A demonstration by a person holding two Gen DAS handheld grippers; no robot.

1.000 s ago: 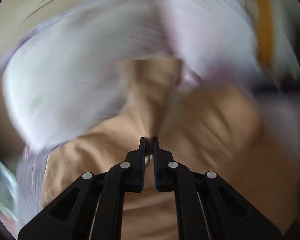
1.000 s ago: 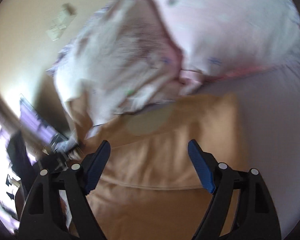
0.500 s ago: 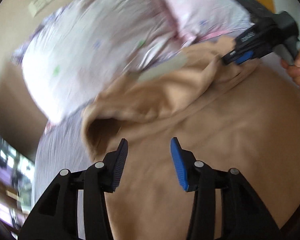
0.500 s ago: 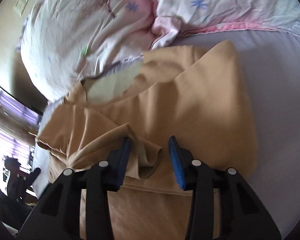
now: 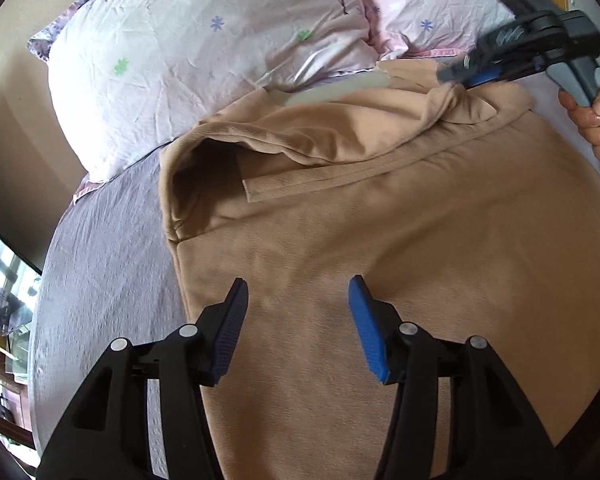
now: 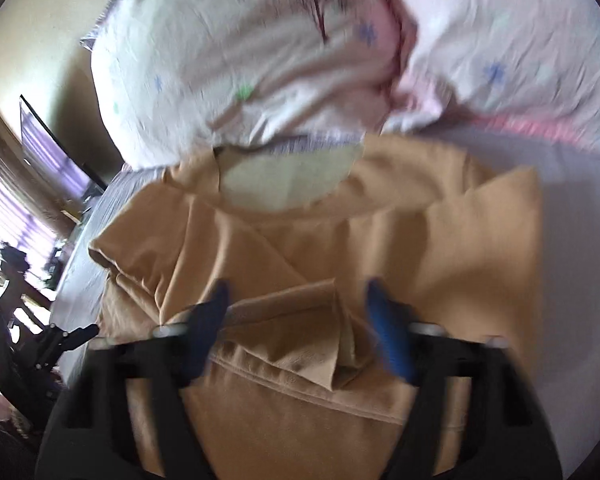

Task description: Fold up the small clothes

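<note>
Right wrist view is motion-blurred: fabric detail and fingertip edges are soft. Left wrist view is sharp.

One tan garment point(image 5: 380, 240) on the bed, lying on the lavender sheet point(image 5: 108, 264). Its lower part runs out of frame under both cameras, so the full outline can't be made out. Top edge touches the pillows. A pale grey-green inner lining point(image 6: 284, 180) shows at the neck opening. A flap of the cloth is folded over near the right side, with a double-stitched hem line running across below it. A dark opening in the fabric sits at the left corner point(image 5: 216, 168); can't tell what part of the garment it is.

Two pillows: a white floral one point(image 5: 204, 48) and a pink one point(image 5: 424, 4), side by side and touching, the pink one cut off by the frame edge.

Left gripper point(image 5: 296, 320): spread wide, nothing between the fingers, over the flat body of the garment.

Right gripper point(image 6: 296, 320): also spread, straddling the folded flap but not pinching it. In the left view it sits at the far top-right corner of the garment point(image 5: 480, 72), hand point(image 5: 592, 112) partly cut off.

A dark screen point(image 6: 52, 140) at left, mostly blown out by backlight.
</note>
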